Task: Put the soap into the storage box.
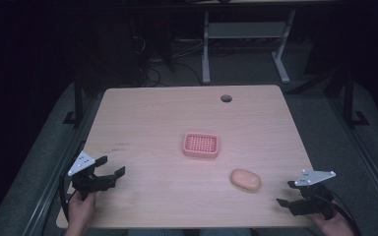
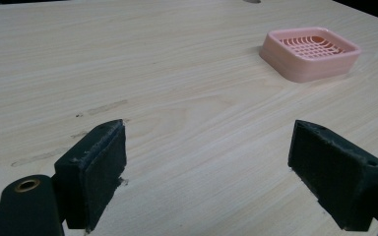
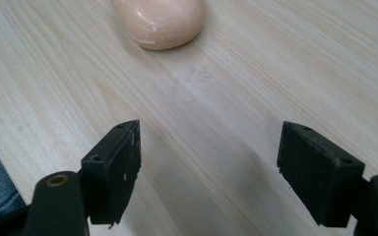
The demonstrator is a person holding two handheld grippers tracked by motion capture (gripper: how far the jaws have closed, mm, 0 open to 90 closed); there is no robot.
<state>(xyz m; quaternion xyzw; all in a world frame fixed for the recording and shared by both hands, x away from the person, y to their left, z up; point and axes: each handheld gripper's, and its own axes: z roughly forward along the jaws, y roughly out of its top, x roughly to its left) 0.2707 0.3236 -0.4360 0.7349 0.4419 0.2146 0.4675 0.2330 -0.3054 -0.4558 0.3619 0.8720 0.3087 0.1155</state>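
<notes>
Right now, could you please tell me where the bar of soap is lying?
In the high view the bar of soap lies on the table's near right part, just right of and nearer than the pink soap dish, ahead of the open right gripper.

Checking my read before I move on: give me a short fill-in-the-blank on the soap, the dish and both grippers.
1. The soap bar lies on the ____, outside the pink soap dish.
2. The gripper nearest the soap is the ____ gripper.
3. The left gripper has its jaws ____, holding nothing.
4. The dish holds ____.

Missing words: table; right; open; nothing
</notes>
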